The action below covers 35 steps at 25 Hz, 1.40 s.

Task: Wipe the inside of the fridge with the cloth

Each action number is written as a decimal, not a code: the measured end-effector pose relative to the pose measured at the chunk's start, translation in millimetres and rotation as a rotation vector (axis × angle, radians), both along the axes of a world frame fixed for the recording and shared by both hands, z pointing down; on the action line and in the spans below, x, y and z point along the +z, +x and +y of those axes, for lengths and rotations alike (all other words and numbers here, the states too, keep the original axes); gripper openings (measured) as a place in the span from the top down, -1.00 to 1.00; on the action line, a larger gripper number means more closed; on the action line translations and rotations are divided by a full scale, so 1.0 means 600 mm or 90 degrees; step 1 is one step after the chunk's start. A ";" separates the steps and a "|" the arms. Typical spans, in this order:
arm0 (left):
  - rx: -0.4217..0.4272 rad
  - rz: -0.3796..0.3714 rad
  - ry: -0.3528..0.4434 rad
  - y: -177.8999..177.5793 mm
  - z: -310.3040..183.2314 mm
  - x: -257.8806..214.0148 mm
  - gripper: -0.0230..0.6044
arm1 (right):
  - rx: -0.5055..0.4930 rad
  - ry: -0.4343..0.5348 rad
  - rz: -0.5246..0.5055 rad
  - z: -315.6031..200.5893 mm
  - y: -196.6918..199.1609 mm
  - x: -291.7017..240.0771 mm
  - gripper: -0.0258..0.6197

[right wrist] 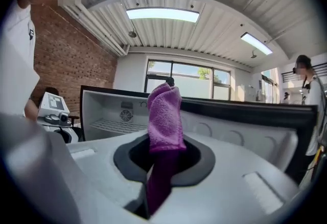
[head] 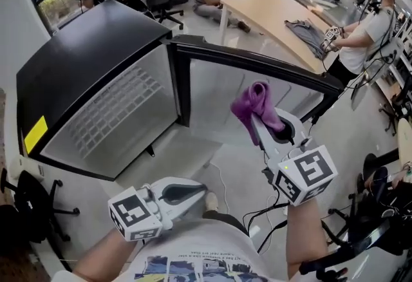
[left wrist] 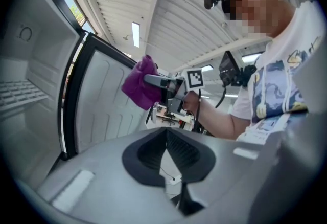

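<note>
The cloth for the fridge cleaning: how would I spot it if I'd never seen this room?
Find the black fridge standing open. In front of its door, the right gripper holds the cloth up between its fingers. It is the only bright purple thing, fluffy and bunched, unlike the grey garment on the wooden table.
</note>
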State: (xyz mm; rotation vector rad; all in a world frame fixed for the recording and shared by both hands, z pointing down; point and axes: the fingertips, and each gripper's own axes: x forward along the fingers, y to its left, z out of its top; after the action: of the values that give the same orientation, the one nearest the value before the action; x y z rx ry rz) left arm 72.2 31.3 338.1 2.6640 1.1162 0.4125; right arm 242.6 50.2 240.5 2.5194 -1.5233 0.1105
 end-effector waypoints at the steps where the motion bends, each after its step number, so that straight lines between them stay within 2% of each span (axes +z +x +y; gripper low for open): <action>1: -0.009 0.001 0.000 -0.005 -0.008 -0.001 0.91 | -0.016 -0.006 -0.005 -0.023 -0.004 0.010 0.75; 8: -0.092 0.002 0.004 -0.047 -0.056 -0.019 0.91 | -0.092 -0.063 -0.034 -0.142 -0.007 0.071 0.75; 12: -0.130 0.000 0.008 -0.056 -0.085 -0.012 0.91 | -0.082 -0.090 -0.040 -0.174 0.023 0.112 0.75; 16: -0.146 -0.006 0.010 -0.056 -0.094 -0.006 0.91 | -0.049 -0.100 -0.026 -0.166 0.048 0.120 0.75; 24: -0.094 -0.006 0.013 -0.019 -0.067 -0.011 0.91 | 0.035 -0.093 -0.014 -0.089 0.085 0.111 0.75; 35: 0.023 -0.013 0.014 0.018 0.021 0.004 0.91 | 0.189 -0.101 -0.010 0.104 0.122 0.124 0.75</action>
State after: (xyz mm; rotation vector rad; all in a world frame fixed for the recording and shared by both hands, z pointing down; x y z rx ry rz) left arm 82.8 44.2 340.6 2.6563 1.1631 0.4599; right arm 316.1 112.5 315.1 2.6009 -1.0872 0.2824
